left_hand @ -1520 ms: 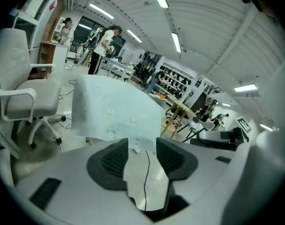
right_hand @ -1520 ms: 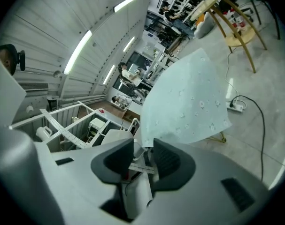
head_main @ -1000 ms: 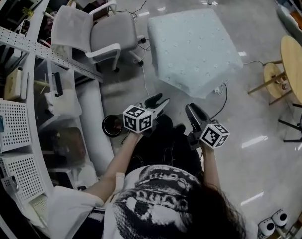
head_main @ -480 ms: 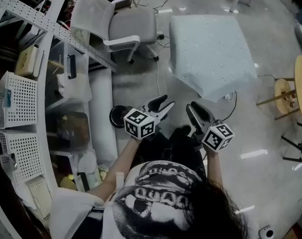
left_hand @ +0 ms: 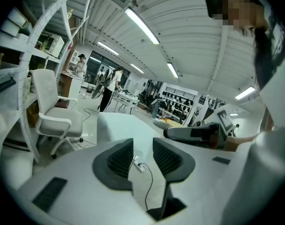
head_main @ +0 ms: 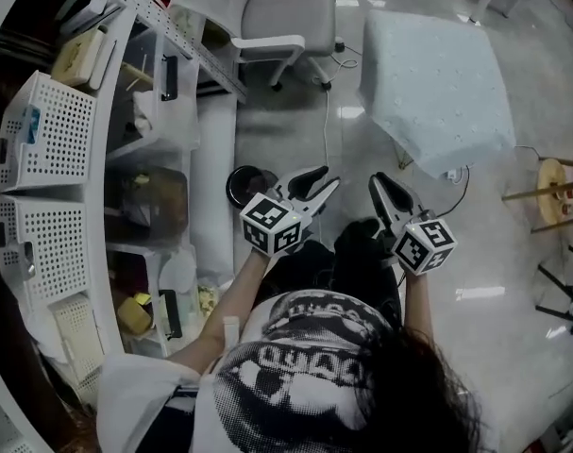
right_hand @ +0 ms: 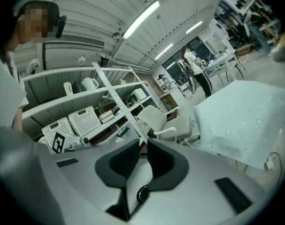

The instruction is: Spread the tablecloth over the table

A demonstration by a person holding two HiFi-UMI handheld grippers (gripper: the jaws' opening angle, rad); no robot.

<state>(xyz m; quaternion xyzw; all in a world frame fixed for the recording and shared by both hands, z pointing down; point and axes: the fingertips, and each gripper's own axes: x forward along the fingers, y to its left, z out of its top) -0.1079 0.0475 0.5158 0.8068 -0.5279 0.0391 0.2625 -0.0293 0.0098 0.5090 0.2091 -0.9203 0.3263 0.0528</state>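
The person is holding both grippers out in front of the body, above the floor, with neither one touching anything. The left gripper is closing its jaws; they are standing apart with only air between them, and the floor and a white power strip are showing through the gap. The right gripper is also closing, its jaws being separated by only a narrow slit, with nothing between them.

The tablecloth, pale blue with small dots, is lying draped over the bench at the far right, well apart from both grippers, with one corner hanging down towards the person. A grey office chair is standing just left of it. White shelves carrying perforated baskets are running along the left side.
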